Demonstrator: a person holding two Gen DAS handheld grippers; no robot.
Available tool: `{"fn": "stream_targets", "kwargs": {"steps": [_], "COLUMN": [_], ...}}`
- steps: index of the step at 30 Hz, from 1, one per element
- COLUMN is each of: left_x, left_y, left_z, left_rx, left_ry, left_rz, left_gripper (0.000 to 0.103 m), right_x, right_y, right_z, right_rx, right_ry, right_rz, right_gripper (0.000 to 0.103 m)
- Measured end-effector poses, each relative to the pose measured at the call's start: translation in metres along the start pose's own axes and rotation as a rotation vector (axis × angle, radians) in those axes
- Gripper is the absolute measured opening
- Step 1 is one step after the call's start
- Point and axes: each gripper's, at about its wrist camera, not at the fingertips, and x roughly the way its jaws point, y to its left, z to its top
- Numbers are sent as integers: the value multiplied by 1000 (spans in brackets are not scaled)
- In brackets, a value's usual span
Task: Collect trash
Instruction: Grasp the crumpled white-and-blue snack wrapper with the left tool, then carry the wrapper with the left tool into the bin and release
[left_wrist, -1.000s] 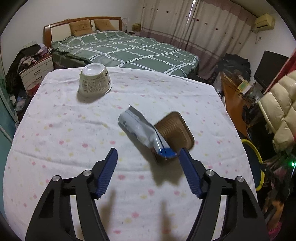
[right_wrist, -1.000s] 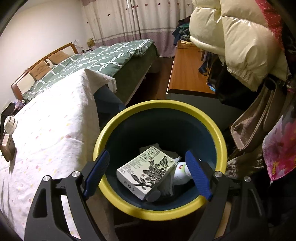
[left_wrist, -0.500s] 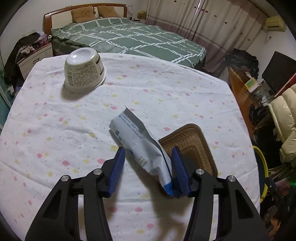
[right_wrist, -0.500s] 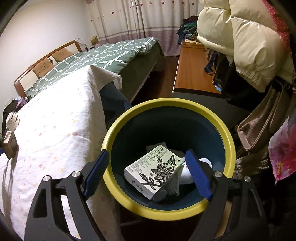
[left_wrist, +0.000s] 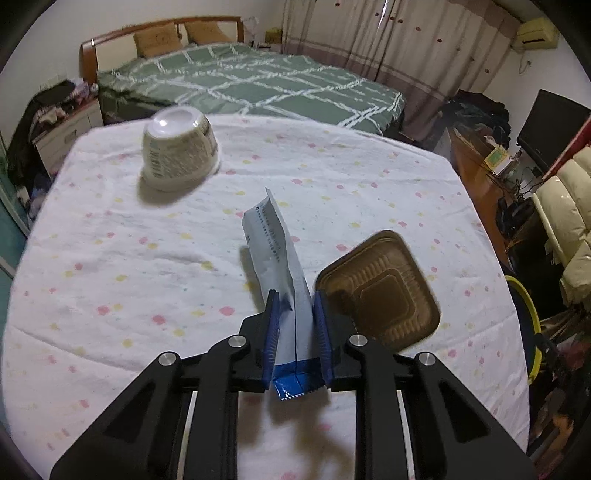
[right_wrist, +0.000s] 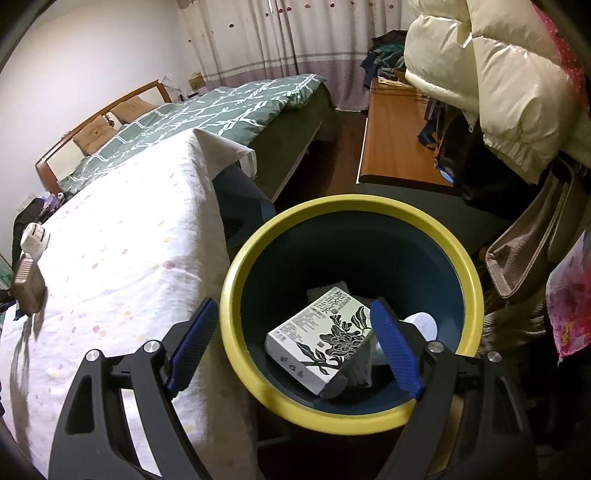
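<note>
Open right claw (right_wrist: 295, 343) above bin (right_wrist: 354, 413)

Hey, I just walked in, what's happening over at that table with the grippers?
Someone is clearing trash off the cloth-covered table. The left gripper is shut on a white and blue snack wrapper, beside a brown plastic tray. An upturned white cup sits further back on the table. The right gripper is open and empty over the yellow-rimmed trash bin, which already holds a printed box.

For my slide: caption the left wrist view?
Left gripper clamps a snack wrapper above the table, beside a brown tray.
</note>
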Motion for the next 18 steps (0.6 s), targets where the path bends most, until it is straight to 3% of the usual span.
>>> {"fn": "stream_targets", "kwargs": {"steps": [8,18], "left_x": [-60,-94], "left_y": [-15,-129], "left_z": [-18,-35], "left_rx": [75,282], "left_ry": [-67,-66], "left_rz": [-31,-245], "left_gripper": [19,19], "right_x": [-15,-54], "right_y": [1,-32], "right_z": [-2,-14], "right_rx": [4,51], "right_ry": [-28,-94], "right_rz": [20,-50], "right_gripper": [80,80]}}
